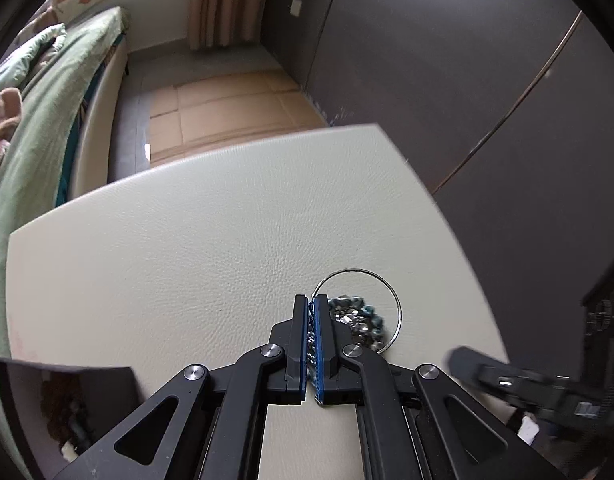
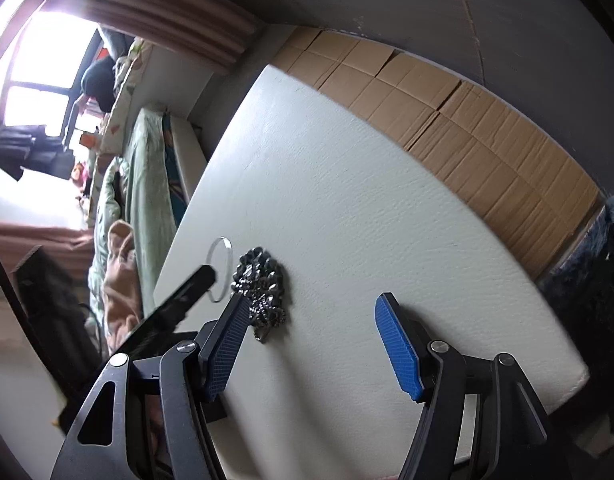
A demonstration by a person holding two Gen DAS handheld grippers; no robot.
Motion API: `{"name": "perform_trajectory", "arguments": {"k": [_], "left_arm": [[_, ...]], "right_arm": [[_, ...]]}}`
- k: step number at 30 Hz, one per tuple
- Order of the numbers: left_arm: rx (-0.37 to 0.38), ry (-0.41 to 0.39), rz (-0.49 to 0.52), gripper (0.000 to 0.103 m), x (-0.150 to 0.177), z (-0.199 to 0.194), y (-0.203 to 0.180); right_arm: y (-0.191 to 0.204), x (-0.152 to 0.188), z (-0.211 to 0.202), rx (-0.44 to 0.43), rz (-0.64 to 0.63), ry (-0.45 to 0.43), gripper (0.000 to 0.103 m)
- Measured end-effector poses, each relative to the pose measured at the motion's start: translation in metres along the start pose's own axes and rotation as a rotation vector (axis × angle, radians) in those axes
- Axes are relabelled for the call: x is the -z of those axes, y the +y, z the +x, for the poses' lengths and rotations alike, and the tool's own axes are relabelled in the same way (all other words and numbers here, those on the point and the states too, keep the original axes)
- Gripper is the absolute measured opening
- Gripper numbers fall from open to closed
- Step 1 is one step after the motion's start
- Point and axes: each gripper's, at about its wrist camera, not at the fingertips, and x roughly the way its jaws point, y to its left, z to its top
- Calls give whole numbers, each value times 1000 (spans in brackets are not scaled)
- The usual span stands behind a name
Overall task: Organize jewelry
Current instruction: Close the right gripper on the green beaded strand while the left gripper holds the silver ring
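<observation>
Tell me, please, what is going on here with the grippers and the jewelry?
A person is sorting jewelry on a cream padded tabletop with two handheld grippers. The left gripper has its jaws shut, apparently pinching a fine chain at the edge of the pile. Beside it lie a beaded, rhinestone-studded necklace and a thin silver hoop. The right gripper hovers with its jaws open and empty; the necklace sits just past its left finger. An open dark box sits at the table's near left.

A thin silver ring (image 1: 391, 300) and a beaded, blue-grey jewelled necklace (image 2: 261, 284), perhaps partly lifted, sit touching on the white table (image 2: 347, 208).
</observation>
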Motion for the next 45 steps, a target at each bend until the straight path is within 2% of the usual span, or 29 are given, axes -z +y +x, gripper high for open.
{"name": "perform_trajectory", "arguments": {"k": [3,9,12,14,16,19,26,29,37,39,41,45], "left_arm": [[40,-36,-53,2,6,-19,8],[71,-112,-130,2,15,-54,30],[83,-136,-163,2,21,-65,44],[88,-143,-185,2,24,-69,51],[95,-150,-210,2,28,-73,60],[104,-173,-232,2,31,-84,68],[121,-207,-266,2,33,-100,79],[126,-217,-271,2,33,-103,82],[125,-237,-273,2,34,-110,86],[125,-236,-277,2,34,-110,88],[126,-238,-283,2,34,-110,89],[125,-259,-294,2,35,-116,92]], "right_arm": [[8,2,3,0,-35,-3,66],[26,5,7,6,-130,-24,64],[31,2,7,15,-149,-48,51],[35,-1,8,33,-170,-60,49],[40,-3,11,46,-202,-58,38],[48,-8,18,68,-235,-45,33],[55,-11,33,172,-312,-23,25],[59,-6,43,241,-355,-10,13],[82,7,48,386,-500,-56,13],[83,7,47,385,-510,-58,11],[77,4,43,349,-486,-52,10],[69,0,21,199,-414,-64,10]]}}
